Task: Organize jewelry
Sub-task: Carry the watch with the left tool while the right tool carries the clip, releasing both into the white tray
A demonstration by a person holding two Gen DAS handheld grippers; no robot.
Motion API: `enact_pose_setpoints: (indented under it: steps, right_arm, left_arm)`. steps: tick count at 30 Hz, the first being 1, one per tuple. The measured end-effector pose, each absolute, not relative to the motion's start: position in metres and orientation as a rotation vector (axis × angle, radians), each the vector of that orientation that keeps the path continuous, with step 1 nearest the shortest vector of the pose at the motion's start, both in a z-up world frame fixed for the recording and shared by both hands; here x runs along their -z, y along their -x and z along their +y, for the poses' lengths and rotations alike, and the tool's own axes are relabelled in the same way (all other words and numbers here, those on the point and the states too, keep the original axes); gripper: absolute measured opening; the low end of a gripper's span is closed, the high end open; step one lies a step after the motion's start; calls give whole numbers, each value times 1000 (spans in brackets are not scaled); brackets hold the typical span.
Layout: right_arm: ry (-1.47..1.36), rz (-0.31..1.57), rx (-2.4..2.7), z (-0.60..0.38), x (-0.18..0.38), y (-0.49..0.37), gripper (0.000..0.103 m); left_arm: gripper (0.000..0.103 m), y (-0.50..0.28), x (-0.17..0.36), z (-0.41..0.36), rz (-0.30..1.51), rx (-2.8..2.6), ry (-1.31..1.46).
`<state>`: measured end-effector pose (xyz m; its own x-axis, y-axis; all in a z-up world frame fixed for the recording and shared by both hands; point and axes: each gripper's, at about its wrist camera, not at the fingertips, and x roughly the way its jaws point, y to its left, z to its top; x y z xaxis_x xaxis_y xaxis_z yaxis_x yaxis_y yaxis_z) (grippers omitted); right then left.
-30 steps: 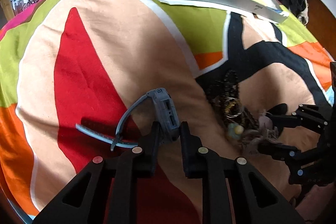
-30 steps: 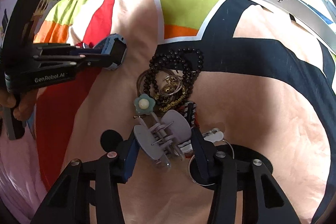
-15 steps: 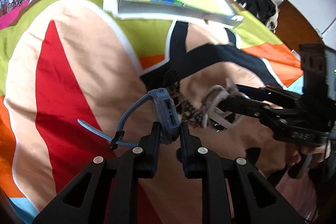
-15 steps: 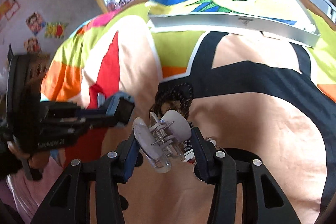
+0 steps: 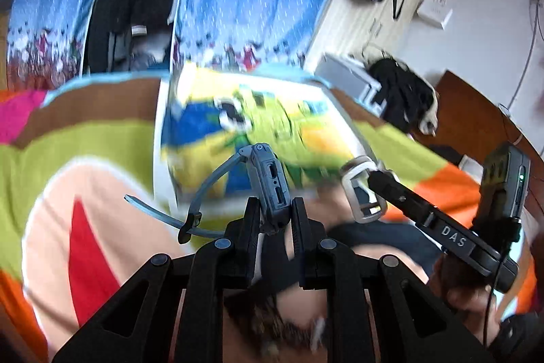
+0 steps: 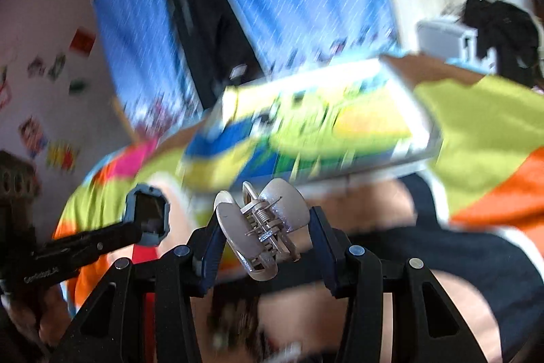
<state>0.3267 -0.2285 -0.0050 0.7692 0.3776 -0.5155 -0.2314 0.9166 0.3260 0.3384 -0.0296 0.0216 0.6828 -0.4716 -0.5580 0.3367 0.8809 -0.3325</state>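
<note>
Your left gripper (image 5: 274,216) is clamped on the grey-blue watch (image 5: 270,186), held above the bed (image 5: 102,145). The watch case stands on edge, long axis running up and away from you, button side toward the camera; its strap (image 5: 204,193) loops out to the left with the tail pointing left. Your right gripper (image 6: 265,237) grasps the pale hair clip (image 6: 261,227), pinched across its two shells, spring hinge up and toward the camera, teeth pointing down. Both grippers are raised and angled toward the picture box (image 6: 323,128) at the far side of the bed. A blurred pile of jewelry (image 5: 282,325) lies on the bed below.
</note>
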Motion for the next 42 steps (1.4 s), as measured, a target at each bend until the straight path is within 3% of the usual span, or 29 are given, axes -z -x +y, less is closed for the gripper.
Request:
enact_pose_setpoints:
  steps: [10,28,37,39,42]
  right_arm:
    - [-470,594,-281,-235,15,-422,46]
    - [-459,718,-246,-227,59,-441,48]
    - [-450,684,-230,-239,47,-429,70]
    - [-431,662,-212,-243,40,-418,80]
    - [-375,631,-196,-244,28,-403,86]
  left_arm:
    - [15,-413,-4,12,710,439,326]
    - [19,-429,23,11,787,509,334]
    - [65,-408,1,8,719,444,278]
    - [74,-396,-8,4,675,413,237]
    - [81,-379,-19,-1,619,370,190]
